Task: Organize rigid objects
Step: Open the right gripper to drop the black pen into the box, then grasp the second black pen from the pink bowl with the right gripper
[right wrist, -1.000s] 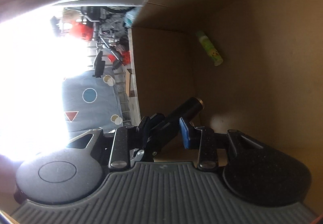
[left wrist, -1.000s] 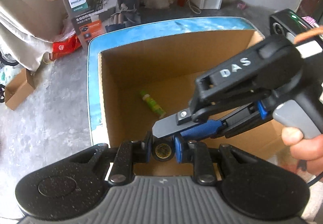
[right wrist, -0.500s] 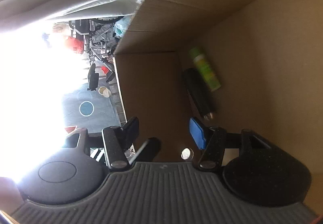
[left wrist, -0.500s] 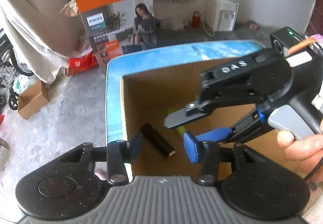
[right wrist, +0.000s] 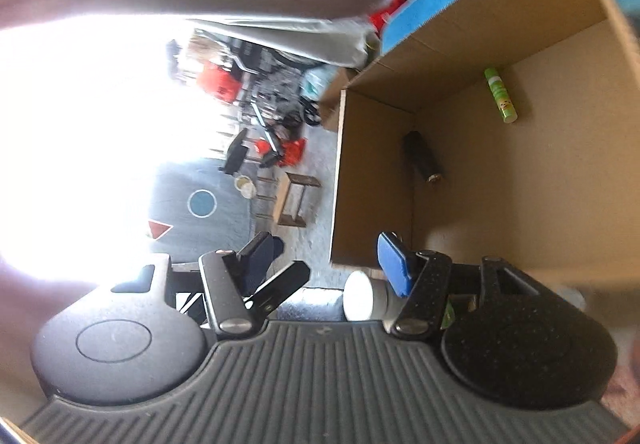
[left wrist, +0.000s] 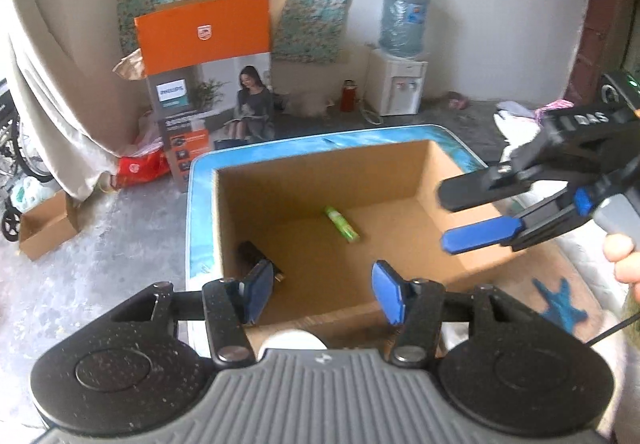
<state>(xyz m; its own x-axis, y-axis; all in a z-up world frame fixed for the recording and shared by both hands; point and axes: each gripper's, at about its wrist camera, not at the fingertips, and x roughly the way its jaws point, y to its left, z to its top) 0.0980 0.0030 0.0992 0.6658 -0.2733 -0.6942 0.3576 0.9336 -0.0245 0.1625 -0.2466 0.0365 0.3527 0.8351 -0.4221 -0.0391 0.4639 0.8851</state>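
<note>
An open cardboard box stands on a blue-patterned table. Inside lie a black cylinder near the left wall and a green tube near the middle. Both show in the right wrist view: black cylinder, green tube, box. My left gripper is open and empty above the box's near edge. My right gripper is open and empty over the box's right side; it also shows in its own view. A white cylinder lies by the box's near wall.
The blue table carries the box. Beyond it stand an orange Philips carton, a water dispenser and a small cardboard box on the grey floor.
The black cylinder was held between both grippers; both opened and it dropped into the box. Both grippers then rose and drew back, the right one moving to the right.
</note>
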